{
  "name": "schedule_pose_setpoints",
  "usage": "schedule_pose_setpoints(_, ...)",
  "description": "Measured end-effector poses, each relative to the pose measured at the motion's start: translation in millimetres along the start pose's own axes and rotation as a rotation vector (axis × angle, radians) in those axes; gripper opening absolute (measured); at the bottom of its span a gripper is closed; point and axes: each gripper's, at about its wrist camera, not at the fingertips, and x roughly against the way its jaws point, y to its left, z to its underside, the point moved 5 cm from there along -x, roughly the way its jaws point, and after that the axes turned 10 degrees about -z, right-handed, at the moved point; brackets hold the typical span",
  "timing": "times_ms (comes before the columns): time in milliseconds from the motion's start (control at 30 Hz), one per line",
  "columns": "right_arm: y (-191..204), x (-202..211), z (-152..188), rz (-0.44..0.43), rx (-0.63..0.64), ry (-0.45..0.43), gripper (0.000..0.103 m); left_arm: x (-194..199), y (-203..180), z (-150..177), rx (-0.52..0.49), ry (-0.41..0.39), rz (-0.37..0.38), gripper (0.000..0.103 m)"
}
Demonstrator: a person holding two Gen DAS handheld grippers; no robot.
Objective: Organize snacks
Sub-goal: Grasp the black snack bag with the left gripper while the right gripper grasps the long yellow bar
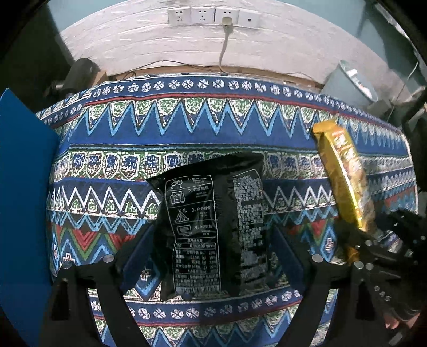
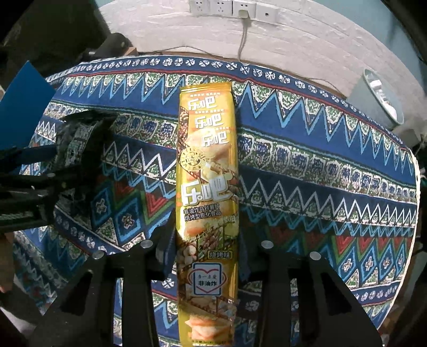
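While both packs are already in the jaws, the left gripper (image 1: 210,256) is clamped on the black snack bag (image 1: 213,221) at frame centre of the left wrist view, back label facing the camera, and the right gripper (image 2: 205,251) is closed on the long yellow chip pack (image 2: 206,186), which runs up the middle of the right wrist view. Both appear lifted above the patterned tablecloth (image 1: 186,128), though contact at the far ends can't be confirmed. Black bag looks light, puffy, crinkly foil: soft, slippery, contents likely crushable, so hold mid-body with mild squeeze. Yellow pack looks light but long and fairly stiff, probably a tray inside; gripped near its lower third, so the far end may droop or swing, and a hold nearer the middle would be steadier. Blue board (image 1: 24,186) at left edge, grey bin (image 2: 381,98) upper right, wall sockets (image 1: 213,16) at top.
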Motion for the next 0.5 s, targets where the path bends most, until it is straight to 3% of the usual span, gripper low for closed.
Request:
schedule_pose_setpoints(200,23,-4,-4,0.022,0.019,-0.015,0.038,-1,-13,2,-0.067,-0.035,-0.053,0.089)
schedule_pose_setpoints(400,37,-5,-3,0.023,0.042,0.0,0.031,6,-13,8,-0.103,-0.069,-0.063,0.067)
schedule_pose_setpoints(500,39,-2,-4,0.008,0.032,0.004,0.03,11,-6,11,-0.098,-0.075,-0.055,0.066)
